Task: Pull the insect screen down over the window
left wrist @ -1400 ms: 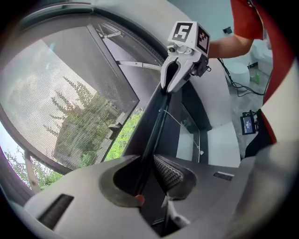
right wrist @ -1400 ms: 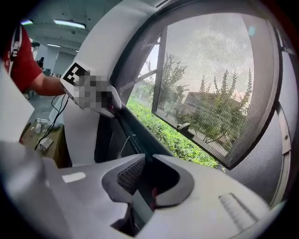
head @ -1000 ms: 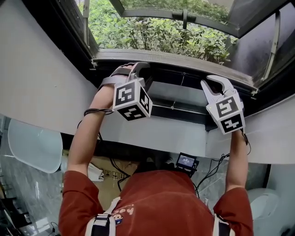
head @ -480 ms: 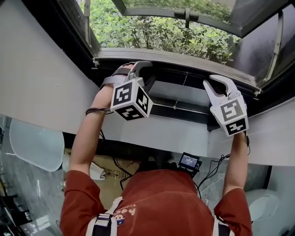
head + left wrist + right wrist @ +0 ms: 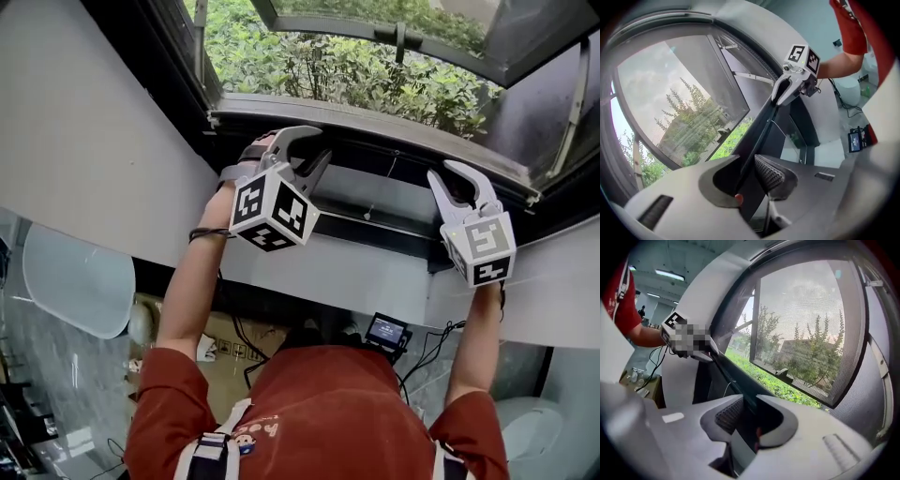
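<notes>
The insect screen's dark pull bar [image 5: 384, 159] [image 5: 757, 136] [image 5: 729, 373] runs level across the window opening, just under the pale grey sill edge [image 5: 375, 117]. It spans from one hand-held gripper to the other.

The left hand-held gripper [image 5: 314, 155] [image 5: 750, 168] has its grey jaws closed on the pull bar's left end; the bar passes between the ribbed pad and the opposite jaw and fills the gap. The right hand-held gripper [image 5: 457, 183] [image 5: 747, 411] is clamped on the same bar further along, one jaw on each side of it. Both are held overhead on raised arms, each with its black-and-white marker cube on the near side.

Beyond the jaws of both, the hinged window sash [image 5: 375, 28] stands swung outward. Dense green shrubs [image 5: 356, 66] lie past it, outside.

To the left of the left hand-held gripper and the right of the right one, a smooth white wall [image 5: 94, 141] frames the opening. A thin cord [image 5: 367, 211] hangs between the two, just behind the bar.

Below both, between the person's arms, are a rust-red shirt [image 5: 319, 412] and a small black device with a lit screen [image 5: 384, 330], with dark cables [image 5: 431, 342] trailing beside it.
</notes>
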